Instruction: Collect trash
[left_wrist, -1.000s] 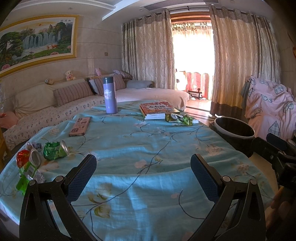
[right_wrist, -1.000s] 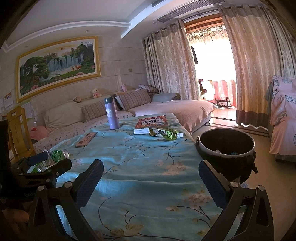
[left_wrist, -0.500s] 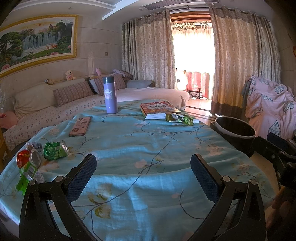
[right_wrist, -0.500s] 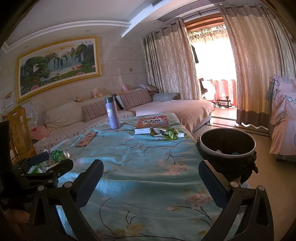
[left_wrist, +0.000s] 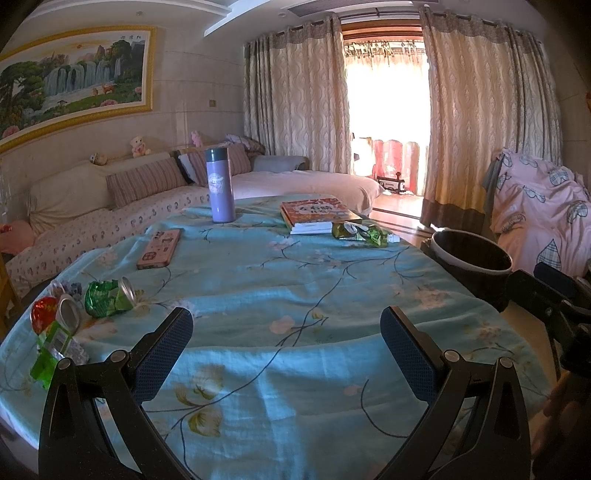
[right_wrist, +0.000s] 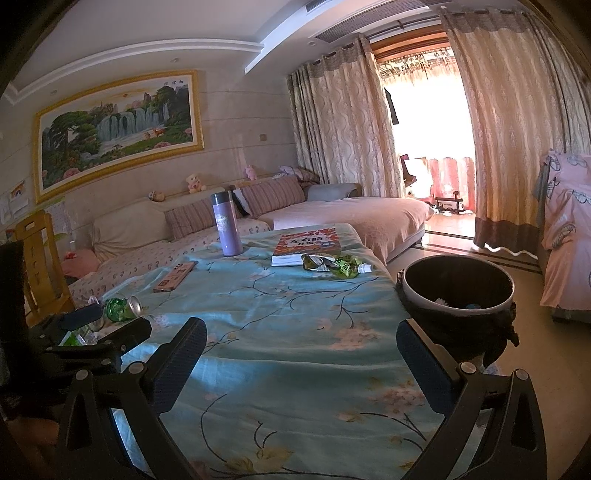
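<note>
**Both claws released above the blue cloth, trash scattered at two ends**

The left claw hangs spread wide and empty over the near edge of the worktop, which is draped in a pale blue flowered cloth. The right claw is likewise parted and grips nothing.

Taking the purple flask as the landmark: it stands upright at the far side, and a round emblem shows on its body, though the lettering is too small to read. Right of the flask lies a stack of books; the top cover is red with large Chinese characters, which may be a title, but I cannot make them out. Just in front of the books sit crumpled green wrappers, touching the stack. Nearer than the flask and to its left lies a pink phone face down. Much nearer, at the left edge, are a crushed green can, a red can and a green packet, clustered together.

The dark bin stands on the floor beyond the right edge of the worktop. Only the right wrist view looks into it, showing a white scrap and a blue one at the bottom; the left wrist view shows just its rim and dark inside. The left wrist view alone shows the red can and packet clearly. The right wrist view alone shows a wooden chair far left of the flask.
</note>
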